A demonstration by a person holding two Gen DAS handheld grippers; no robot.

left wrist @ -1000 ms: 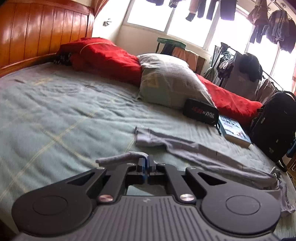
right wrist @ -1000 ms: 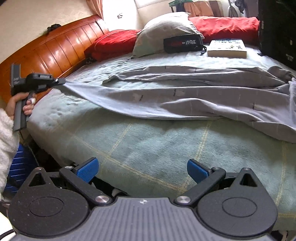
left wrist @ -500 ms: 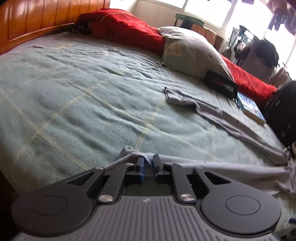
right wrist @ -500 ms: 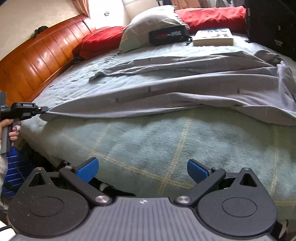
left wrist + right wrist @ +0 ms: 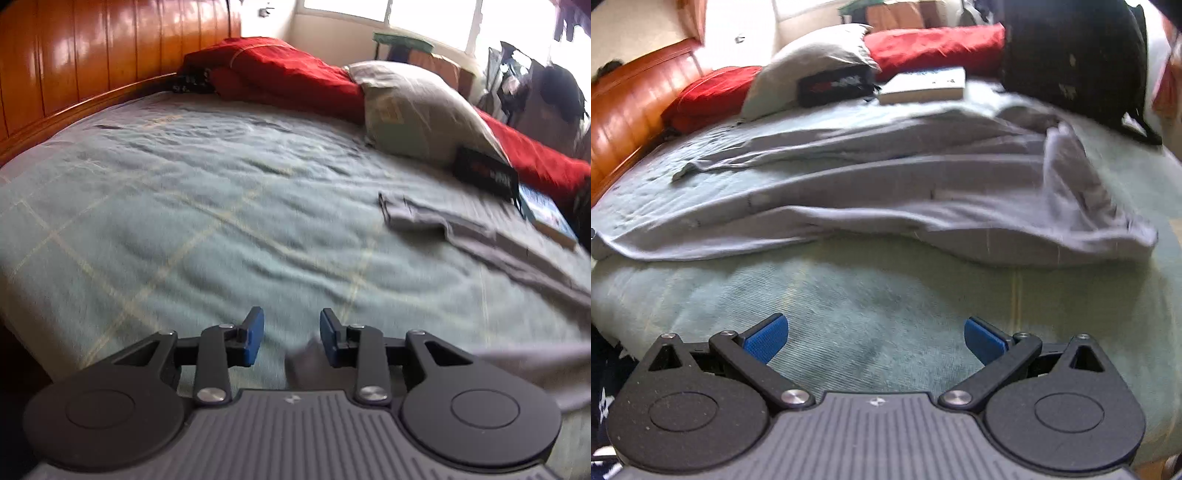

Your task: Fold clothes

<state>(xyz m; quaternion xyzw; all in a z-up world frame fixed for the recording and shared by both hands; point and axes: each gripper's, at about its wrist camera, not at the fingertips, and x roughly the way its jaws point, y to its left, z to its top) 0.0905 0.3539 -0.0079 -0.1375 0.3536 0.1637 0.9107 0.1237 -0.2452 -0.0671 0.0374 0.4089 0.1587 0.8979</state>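
Note:
A grey long-sleeved garment (image 5: 886, 192) lies spread and wrinkled across the green checked bedcover (image 5: 879, 295). In the left wrist view one sleeve (image 5: 443, 225) stretches toward the pillow and a grey corner (image 5: 306, 365) lies low between the blue pads. My left gripper (image 5: 291, 338) is opening above that corner, its pads apart and not pressing the cloth. My right gripper (image 5: 873, 338) stands wide open over bare bedcover in front of the garment's near hem, with nothing between its fingers.
A wooden headboard (image 5: 92, 66) runs along the left. Red bedding (image 5: 280, 70), a grey pillow (image 5: 417, 110), a black pouch (image 5: 484, 173) and a book (image 5: 923, 86) lie at the far side. A black backpack (image 5: 1075, 59) sits at the bed's right.
The left gripper's jaws went from shut on the grey corner to apart, dropping the cloth onto the bed. The right gripper moved closer to the bed; the left gripper left its view.

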